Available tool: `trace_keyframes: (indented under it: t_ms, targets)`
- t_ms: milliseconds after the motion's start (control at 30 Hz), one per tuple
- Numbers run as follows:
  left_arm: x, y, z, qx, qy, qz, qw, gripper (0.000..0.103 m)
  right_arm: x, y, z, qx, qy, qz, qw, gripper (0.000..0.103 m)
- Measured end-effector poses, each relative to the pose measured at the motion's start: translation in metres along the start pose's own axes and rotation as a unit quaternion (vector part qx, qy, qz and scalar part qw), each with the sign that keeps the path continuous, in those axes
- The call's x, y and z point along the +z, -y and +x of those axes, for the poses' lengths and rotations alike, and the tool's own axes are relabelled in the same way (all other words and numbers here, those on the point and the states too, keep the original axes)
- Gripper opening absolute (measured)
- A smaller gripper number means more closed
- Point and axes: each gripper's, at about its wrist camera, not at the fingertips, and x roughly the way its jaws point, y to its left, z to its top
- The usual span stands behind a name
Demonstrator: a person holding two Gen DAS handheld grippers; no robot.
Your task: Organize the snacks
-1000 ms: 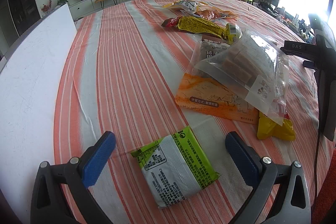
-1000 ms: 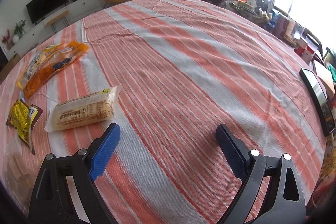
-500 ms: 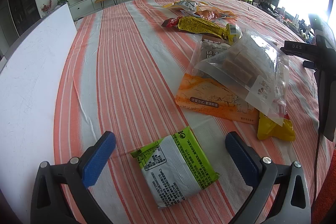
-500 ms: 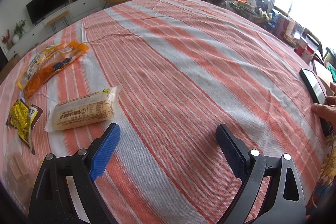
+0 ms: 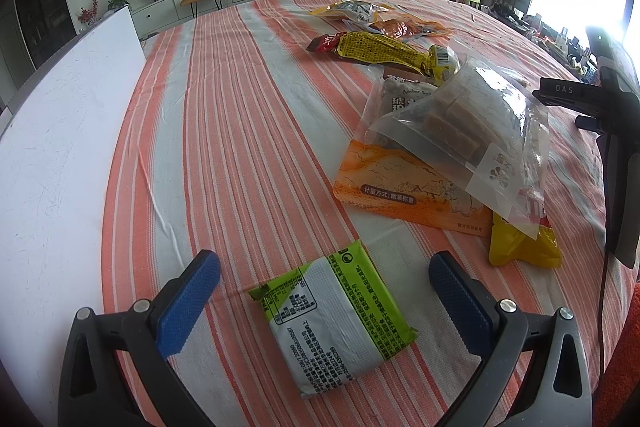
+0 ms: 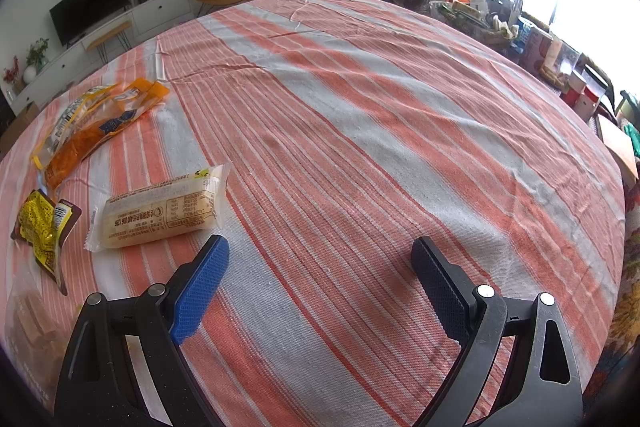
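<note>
The left gripper point(image 5: 324, 283) stands spread wide at the bottom of its frame, with a green-and-white snack packet point(image 5: 334, 319) lying flat between its fingers on the striped tablecloth point(image 5: 224, 131). The right gripper point(image 6: 320, 267) is likewise spread over bare cloth, a pale wrapped snack point(image 6: 160, 211) lying at centre left, just beyond its left finger.

Clear bag point(image 5: 472, 123) atop flat packet point(image 5: 400, 187)

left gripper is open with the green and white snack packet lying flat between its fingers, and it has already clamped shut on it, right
Not clamped. In the left wrist view the left gripper is open, and the green and white snack packet lies flat on the striped tablecloth between its fingers, untouched.
</note>
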Motion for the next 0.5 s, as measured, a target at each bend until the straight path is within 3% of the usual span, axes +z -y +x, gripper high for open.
trace_keyframes:
  t_ms: [500]
  targets:
    - [-0.0002, 0.0009, -0.0006, 0.001, 0.001, 0.001, 1.0, 0.103, 0.0046, -0.0006, 0.0001, 0.0, 0.0, 0.0, 1.0, 0.095]
